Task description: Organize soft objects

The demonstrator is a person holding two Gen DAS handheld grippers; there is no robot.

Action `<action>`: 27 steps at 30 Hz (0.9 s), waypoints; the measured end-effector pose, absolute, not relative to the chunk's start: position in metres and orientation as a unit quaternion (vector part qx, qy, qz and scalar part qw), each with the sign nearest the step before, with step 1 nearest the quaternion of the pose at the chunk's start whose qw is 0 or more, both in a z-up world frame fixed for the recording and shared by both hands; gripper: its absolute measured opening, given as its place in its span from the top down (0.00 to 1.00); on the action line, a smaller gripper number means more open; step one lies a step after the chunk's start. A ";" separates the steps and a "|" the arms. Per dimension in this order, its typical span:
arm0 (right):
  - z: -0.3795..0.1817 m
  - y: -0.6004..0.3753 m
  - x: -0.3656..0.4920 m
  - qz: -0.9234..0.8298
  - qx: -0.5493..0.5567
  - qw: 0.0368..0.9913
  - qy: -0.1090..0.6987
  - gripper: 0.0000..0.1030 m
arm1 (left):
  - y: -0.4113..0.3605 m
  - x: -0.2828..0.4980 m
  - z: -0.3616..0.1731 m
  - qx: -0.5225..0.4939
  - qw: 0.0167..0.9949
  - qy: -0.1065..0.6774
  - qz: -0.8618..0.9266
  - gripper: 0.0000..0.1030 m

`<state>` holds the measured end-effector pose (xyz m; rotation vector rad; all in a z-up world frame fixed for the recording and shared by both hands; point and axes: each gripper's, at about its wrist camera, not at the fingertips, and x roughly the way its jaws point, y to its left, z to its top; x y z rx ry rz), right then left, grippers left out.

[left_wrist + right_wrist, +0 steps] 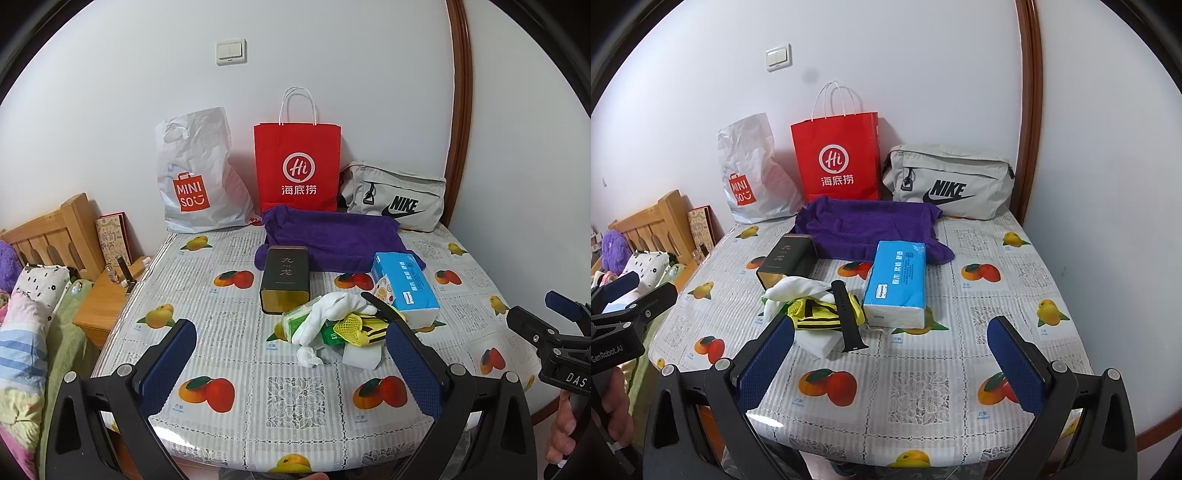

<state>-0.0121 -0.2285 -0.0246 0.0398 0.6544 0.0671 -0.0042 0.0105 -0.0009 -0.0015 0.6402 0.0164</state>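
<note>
A purple towel lies at the back of the table. In front of it is a pile: white gloves, a yellow mesh item, green packets, a white sponge and a black watch strap. A blue tissue pack lies to the right. My left gripper is open, empty, just short of the pile. My right gripper is open, empty, over the table right of the pile.
A dark tin box lies left of the pile. A white Miniso bag, a red paper bag and a grey Nike bag stand against the wall. A bed and wooden nightstand are at the left.
</note>
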 end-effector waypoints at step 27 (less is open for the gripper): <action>-0.018 -0.228 -0.014 0.033 0.017 0.947 0.319 0.00 | 0.012 -0.008 -0.001 0.001 0.950 0.312 0.007 0.00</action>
